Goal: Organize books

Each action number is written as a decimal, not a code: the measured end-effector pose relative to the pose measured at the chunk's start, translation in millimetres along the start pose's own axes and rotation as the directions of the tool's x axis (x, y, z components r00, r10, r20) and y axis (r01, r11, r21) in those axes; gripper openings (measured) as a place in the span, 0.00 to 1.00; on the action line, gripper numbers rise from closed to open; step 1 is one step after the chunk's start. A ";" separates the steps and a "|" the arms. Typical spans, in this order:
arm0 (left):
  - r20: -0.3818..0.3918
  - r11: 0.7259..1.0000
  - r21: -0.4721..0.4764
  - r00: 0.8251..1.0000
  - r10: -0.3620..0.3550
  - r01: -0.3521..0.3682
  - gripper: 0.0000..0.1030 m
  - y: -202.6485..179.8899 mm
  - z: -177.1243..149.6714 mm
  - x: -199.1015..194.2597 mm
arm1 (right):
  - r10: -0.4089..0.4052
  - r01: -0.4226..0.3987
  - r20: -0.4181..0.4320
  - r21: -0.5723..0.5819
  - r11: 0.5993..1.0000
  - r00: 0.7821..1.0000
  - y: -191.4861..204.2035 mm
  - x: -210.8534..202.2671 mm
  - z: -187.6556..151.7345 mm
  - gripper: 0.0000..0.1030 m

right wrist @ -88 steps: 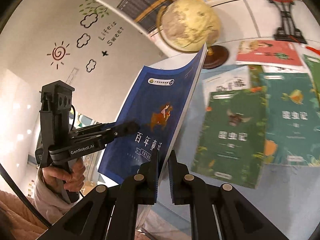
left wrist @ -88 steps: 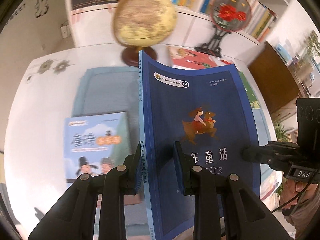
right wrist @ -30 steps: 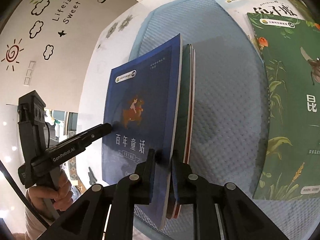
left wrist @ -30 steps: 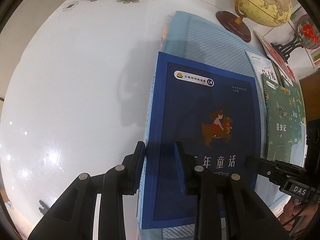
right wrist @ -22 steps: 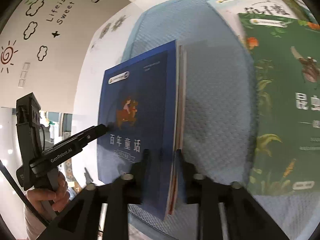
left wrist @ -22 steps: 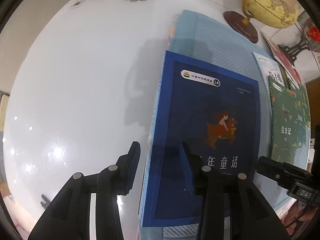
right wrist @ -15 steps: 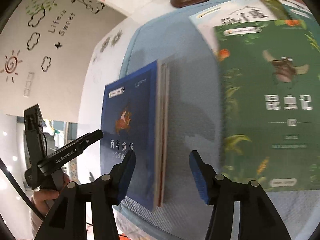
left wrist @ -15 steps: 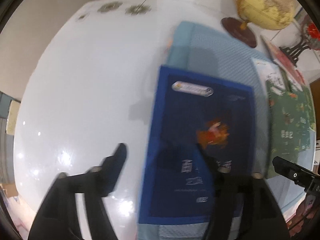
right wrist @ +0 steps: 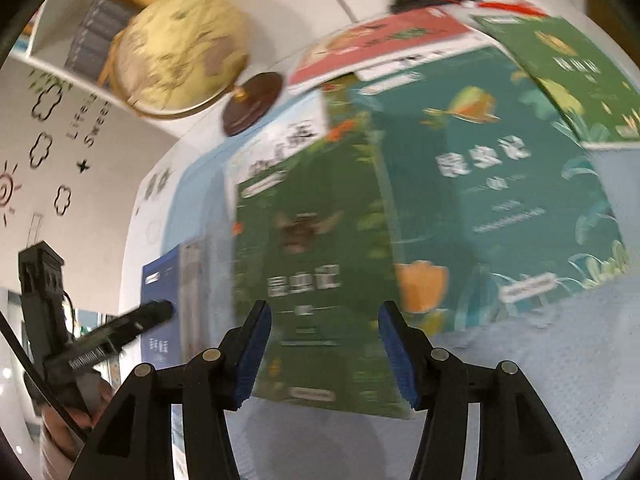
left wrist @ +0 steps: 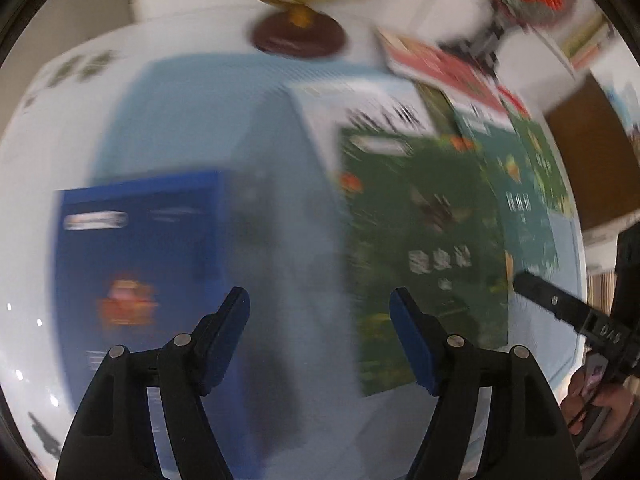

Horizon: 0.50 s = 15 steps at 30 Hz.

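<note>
The dark blue book [left wrist: 136, 264] lies flat on a low stack at the left of the pale blue mat [left wrist: 180, 120]. It also shows small at the left of the right wrist view [right wrist: 160, 300]. My left gripper [left wrist: 320, 336] hangs open over bare mat, between the blue book and a dark green book [left wrist: 424, 240]. My right gripper [right wrist: 324, 344] is open above that dark green book's [right wrist: 320, 260] near edge, with nothing between its pads. A teal book [right wrist: 500, 184] lies just right of it. Both views are motion-blurred.
A white book [right wrist: 280, 140], a red book [right wrist: 380, 48] and another green book [right wrist: 568, 76] overlap behind. A globe [right wrist: 184, 52] on a dark wooden base [left wrist: 298, 36] stands at the back of the white table [left wrist: 40, 160]. A bookshelf rises behind it.
Both grippers have opened and let go of the blue book, which now lies flat on the stack. Both have then swung right, away from it and toward the green books.
</note>
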<state>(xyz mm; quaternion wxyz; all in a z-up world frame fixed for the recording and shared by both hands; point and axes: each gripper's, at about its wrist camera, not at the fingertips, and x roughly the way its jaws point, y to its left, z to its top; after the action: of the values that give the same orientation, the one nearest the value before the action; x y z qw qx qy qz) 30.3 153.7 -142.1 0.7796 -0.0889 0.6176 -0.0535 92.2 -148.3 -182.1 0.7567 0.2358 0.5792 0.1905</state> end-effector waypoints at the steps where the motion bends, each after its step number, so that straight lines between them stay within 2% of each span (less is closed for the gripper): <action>1: -0.015 1.000 0.012 1.000 0.002 -0.002 0.69 -10.0 -3.5 8.5 | -0.003 0.004 -0.011 0.013 1.000 1.000 -6.9 0.6 0.3 0.53; 5: -0.078 1.000 0.028 0.997 0.016 -0.013 0.69 -34.6 -13.4 41.6 | 0.003 -0.003 -0.055 -0.005 1.000 0.998 -20.0 7.3 1.5 0.53; 8: -0.052 0.999 0.030 0.998 0.024 -0.022 0.69 -42.4 -19.2 45.8 | 0.028 -0.032 -0.087 -0.040 0.999 0.996 -19.9 15.6 -1.4 0.53; 12: -0.062 0.998 0.044 0.997 -0.037 0.039 0.70 -51.4 -26.9 43.5 | 0.059 -0.064 -0.093 -0.049 0.997 0.994 -23.4 14.1 -4.5 0.55; 15: -0.073 0.996 0.005 0.994 -0.084 0.084 0.70 -49.0 -36.0 40.8 | 0.066 -0.071 -0.101 -0.044 0.997 0.993 -28.9 10.9 -9.1 0.55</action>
<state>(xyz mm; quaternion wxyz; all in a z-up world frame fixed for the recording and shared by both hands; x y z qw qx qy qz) 6.0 95.3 -179.0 0.7540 -0.1096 0.6411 -0.0920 86.7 -164.5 -209.3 0.7253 0.2277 0.6031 0.2415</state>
